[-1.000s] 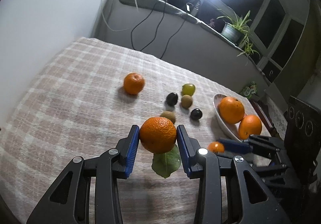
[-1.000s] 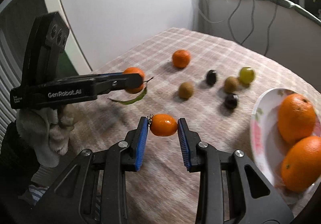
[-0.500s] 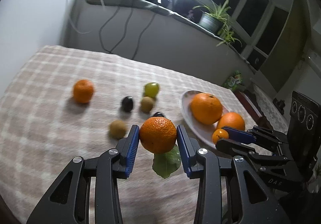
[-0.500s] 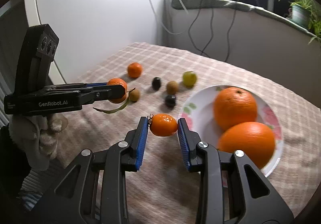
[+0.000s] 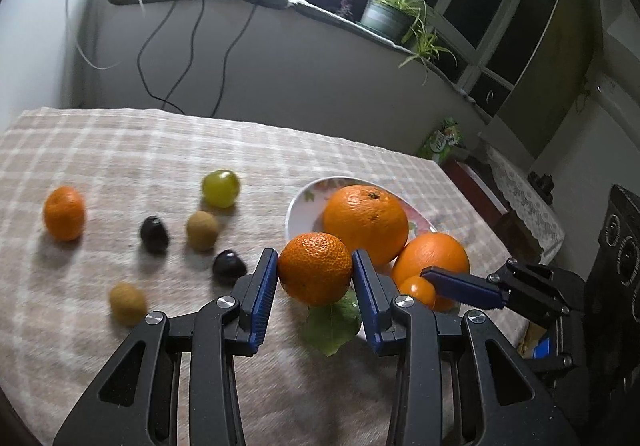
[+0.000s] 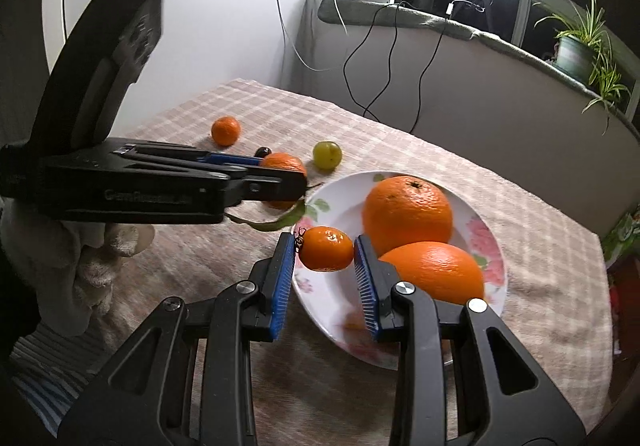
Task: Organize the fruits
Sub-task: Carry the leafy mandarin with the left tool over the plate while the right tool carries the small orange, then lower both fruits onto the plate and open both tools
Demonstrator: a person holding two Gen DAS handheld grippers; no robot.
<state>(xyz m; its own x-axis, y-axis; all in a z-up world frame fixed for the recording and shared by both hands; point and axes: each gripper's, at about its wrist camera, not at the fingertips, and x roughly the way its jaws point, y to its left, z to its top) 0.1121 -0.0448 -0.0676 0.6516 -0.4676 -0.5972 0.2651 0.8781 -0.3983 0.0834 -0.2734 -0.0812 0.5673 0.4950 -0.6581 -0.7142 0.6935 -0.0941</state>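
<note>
We thought the plate (image 6: 496, 286) could get too full, since two big oranges (image 6: 408, 208) already sat on it, and a fruit set down beside them might roll off the rim onto the cloth (image 5: 120, 150). Our two grippers were close together, so they might bump and knock a fruit loose. The leaf (image 5: 332, 322) hanging under the tangerine (image 5: 315, 268) might catch on the rim too

Our left gripper (image 5: 315, 270) was closed on the tangerine, squeezed between its blue pads, near the plate's edge. Our right gripper (image 6: 326, 252) was closed on the little orange fruit (image 6: 326, 249), held above the plate's near side. Small fruits (image 5: 221, 188) lay on the cloth, well apart from both grippers
</note>
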